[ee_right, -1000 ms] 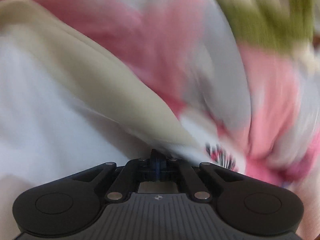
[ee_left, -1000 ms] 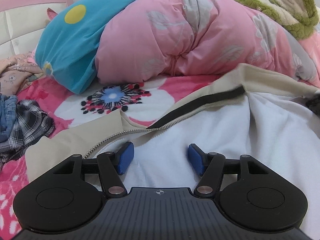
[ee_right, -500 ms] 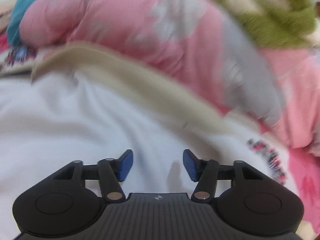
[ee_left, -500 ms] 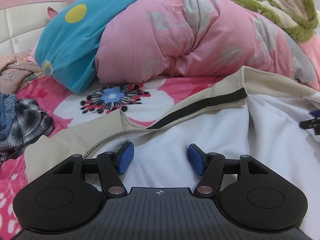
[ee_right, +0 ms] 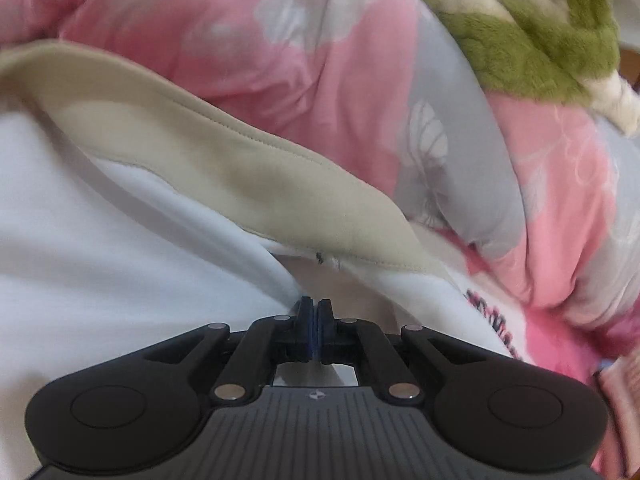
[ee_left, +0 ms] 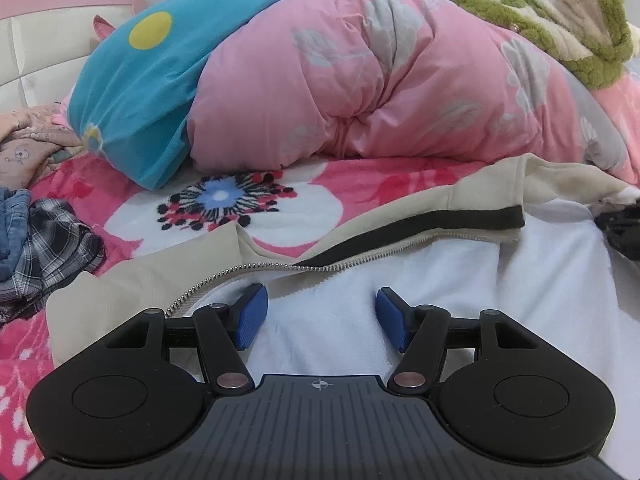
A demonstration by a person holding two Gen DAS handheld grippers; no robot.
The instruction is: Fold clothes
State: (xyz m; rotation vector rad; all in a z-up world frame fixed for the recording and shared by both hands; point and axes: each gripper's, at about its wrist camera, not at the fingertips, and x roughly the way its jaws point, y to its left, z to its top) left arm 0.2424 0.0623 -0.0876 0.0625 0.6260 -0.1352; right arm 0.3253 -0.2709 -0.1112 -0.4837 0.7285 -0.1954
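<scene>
A beige zip jacket point(ee_left: 132, 284) lies opened on the bed, white fleece lining point(ee_left: 460, 280) up, its zipper point(ee_left: 320, 266) and a dark band running across. My left gripper point(ee_left: 320, 314) hovers low over the lining near the zipper, open, with nothing between its blue pads point(ee_left: 250, 316). My right gripper point(ee_right: 314, 314) is shut, and a ridge of the white lining point(ee_right: 140, 264) runs right into its tips just below the beige hem point(ee_right: 248, 176). In the left wrist view the right gripper point(ee_left: 620, 228) shows as a dark shape at the far right edge.
A pink quilt point(ee_left: 360, 92) and a blue pillow point(ee_left: 140, 92) are heaped behind the jacket. A green and cream fleece point(ee_left: 560, 28) lies on the quilt. Plaid and denim clothes point(ee_left: 44, 248) sit at the left on the floral sheet point(ee_left: 224, 200).
My right gripper opened over the white lining, then closed again on a fold near the beige hem. The jacket's right edge shifted a little. My left gripper stayed still and open.
</scene>
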